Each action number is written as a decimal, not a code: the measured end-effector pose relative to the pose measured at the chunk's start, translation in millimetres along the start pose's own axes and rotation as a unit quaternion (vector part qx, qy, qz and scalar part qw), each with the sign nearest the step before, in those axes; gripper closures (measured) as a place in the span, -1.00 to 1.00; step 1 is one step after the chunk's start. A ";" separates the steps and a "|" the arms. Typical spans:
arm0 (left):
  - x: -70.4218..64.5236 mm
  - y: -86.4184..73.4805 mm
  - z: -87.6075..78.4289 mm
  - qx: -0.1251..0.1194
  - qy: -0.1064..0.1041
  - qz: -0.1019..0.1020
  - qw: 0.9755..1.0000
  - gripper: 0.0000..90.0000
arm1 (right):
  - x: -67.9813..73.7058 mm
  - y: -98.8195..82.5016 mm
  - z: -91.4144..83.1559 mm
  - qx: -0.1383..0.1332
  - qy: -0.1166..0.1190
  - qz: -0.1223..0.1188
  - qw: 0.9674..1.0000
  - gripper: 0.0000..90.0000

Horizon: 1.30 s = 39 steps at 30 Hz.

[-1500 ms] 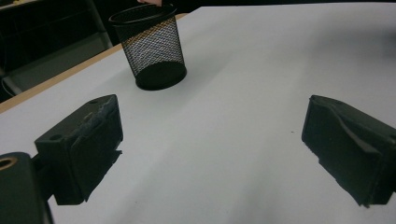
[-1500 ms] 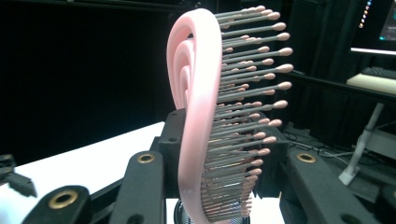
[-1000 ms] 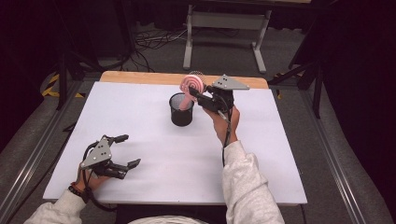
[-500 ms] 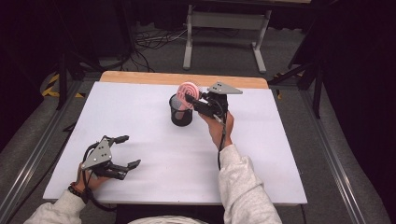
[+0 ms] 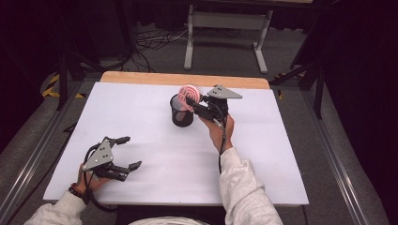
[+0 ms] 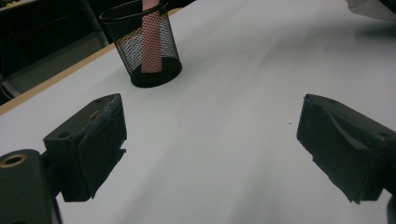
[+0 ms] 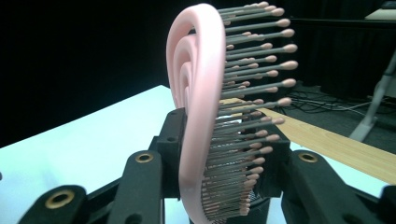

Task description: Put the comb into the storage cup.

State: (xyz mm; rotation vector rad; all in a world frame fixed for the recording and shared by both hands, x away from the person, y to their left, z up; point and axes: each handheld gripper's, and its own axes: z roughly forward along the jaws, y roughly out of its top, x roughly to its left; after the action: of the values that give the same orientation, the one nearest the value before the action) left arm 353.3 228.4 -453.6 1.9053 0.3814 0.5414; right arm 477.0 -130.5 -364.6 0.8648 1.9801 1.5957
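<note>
lowered since a second ago, the right claw pinches the pink hairbrush, its handle down inside the black mesh cup on the white desk. left claw rests spread wide, well apart, holding nothing.

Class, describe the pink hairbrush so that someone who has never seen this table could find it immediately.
On the white table, find the black mesh cup near the far edge. The pink hairbrush stands with its handle inside it, held by the right gripper; its looped head with ball-tipped bristles is the only pink thing.
</note>
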 end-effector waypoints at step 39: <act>-1.3 0.8 1.0 0.003 -0.001 0.004 1.000 -0.77 | -0.9 -16.8 -15.3 0.024 -0.026 -0.020 0.999 0.22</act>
State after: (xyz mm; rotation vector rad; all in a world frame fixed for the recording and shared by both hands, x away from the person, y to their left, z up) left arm 352.7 226.6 -453.5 1.9136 0.3732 0.5445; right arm 463.9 -144.0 -377.4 0.8698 1.9951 1.4941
